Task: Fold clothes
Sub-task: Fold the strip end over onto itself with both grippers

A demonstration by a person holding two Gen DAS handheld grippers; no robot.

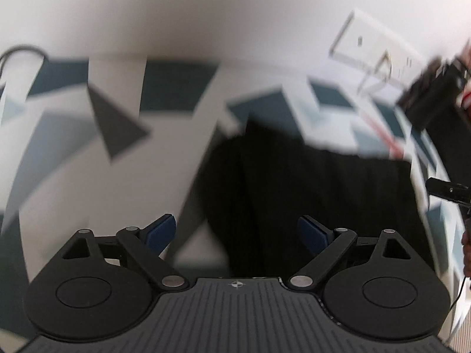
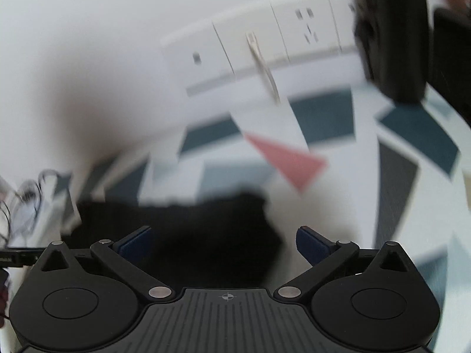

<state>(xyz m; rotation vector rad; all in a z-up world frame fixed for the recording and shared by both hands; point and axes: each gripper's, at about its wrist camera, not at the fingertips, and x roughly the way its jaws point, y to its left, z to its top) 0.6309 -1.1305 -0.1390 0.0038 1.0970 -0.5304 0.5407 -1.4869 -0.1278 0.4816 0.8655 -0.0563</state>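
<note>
We held the left gripper (image 1: 235, 231) and right gripper (image 2: 223, 241) with jaws spread wide and empty, both just above the black garment (image 1: 309, 194), which lay flat on the patterned cloth (image 1: 176, 117), presumably released for smoothing.

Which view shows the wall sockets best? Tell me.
The right wrist view: the sockets sit near centre, with several plates and pin holes visible. The left wrist view shows them only at its upper right, blurred.

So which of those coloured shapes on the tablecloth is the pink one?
The pink triangle, in the right claw's view, just beyond the black garment. The shapes around it are teal, grey or dark.
</note>
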